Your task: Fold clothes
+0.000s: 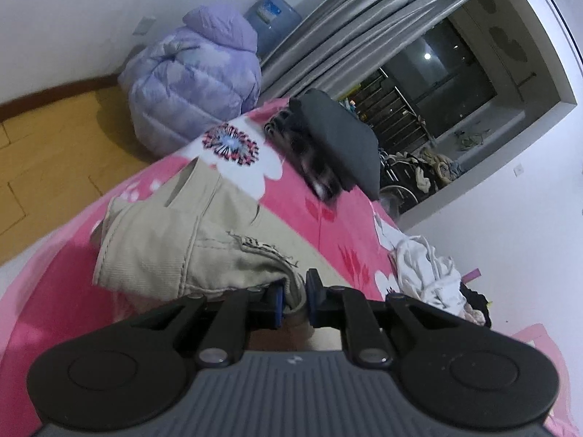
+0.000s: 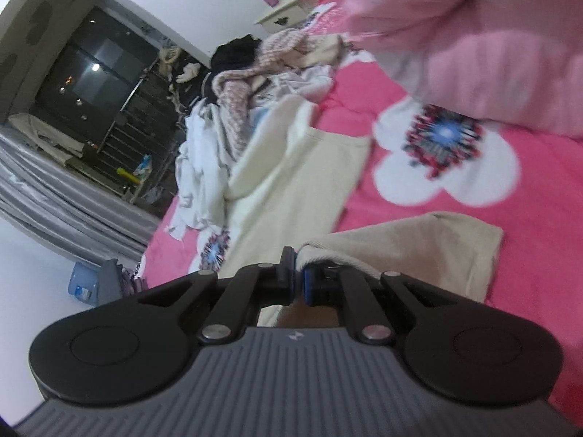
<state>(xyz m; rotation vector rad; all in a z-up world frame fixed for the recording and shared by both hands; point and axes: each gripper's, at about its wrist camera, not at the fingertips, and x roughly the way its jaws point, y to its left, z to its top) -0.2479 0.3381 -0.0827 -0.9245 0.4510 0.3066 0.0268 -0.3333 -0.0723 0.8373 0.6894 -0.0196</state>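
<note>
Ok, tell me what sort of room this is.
Most likely a bedroom in a home. The beige trousers lie on a bed under a pink flowered blanket, loose clothes are heaped at its far side, and grey curtains hang by a dark window.

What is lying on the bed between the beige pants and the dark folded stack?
Only bare pink blanket with a white flower print lies between the beige pants and dark folded stack, seen in the left wrist view.

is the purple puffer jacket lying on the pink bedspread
No, the purple puffer jacket sits on the wooden floor against the wall, beyond the edge of the pink bedspread.
</note>
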